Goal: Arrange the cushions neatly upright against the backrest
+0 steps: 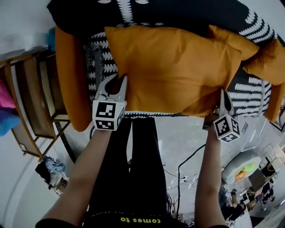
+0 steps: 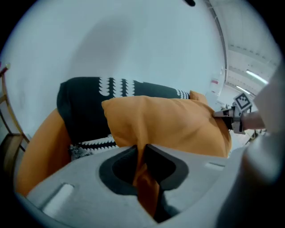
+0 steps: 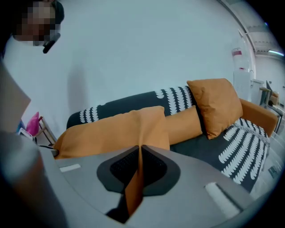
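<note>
Your left gripper (image 1: 116, 83): jaws clamped on near-left corner fabric of large orange cushion (image 1: 173, 67). Your right gripper (image 1: 224, 101): jaws clamped on near-right corner. Cushion stretches between both, over sofa seat (image 1: 249, 95), not yet at backrest (image 1: 147, 11). Second orange cushion (image 1: 267, 62) already leans upright, far right. Remaining, by the look of it: stand held cushion against backrest.

Plain orange cushion (image 1: 169, 67) — black sofa cover (image 1: 80, 13) with white scallop rows
</note>
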### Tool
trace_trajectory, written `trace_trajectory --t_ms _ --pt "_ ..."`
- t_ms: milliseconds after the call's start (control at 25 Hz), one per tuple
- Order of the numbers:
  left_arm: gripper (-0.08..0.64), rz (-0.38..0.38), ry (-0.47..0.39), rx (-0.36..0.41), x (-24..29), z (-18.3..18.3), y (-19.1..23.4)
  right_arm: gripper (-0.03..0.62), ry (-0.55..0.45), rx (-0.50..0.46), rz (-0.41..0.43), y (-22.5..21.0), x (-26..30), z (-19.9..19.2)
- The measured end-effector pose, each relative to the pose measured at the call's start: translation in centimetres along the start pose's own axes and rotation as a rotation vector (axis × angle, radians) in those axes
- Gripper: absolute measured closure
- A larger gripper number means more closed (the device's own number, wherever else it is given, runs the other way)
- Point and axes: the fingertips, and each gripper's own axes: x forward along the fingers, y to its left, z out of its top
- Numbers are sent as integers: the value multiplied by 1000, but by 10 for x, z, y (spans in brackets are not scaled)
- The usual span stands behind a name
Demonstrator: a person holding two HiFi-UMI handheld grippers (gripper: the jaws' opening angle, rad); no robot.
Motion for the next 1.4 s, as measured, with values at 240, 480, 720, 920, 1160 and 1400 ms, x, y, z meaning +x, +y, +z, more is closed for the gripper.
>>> trace_trajectory --t_ms 240,480,720,920,1160,1400 --pt "500 142 -157 5 -58 40 70 565 -154 -75 158 93 14 67" --pt "500 287 -301 0 -70 88 143 566 -260 -140 282 162 70 117" --pt "497 376 -351 40 -71 114 187 565 -318 -294 242 201 111 123" --pt "499 405 -471 101 -81 160 193 565 -378 -287 210 201 104 127" --pt "479 372 -331 30 -31 117 217 529 -298 -434 97 195 137 92" --pt "442 343 -132 49 18 62 230 486 -68 -433 128 184 178 43"
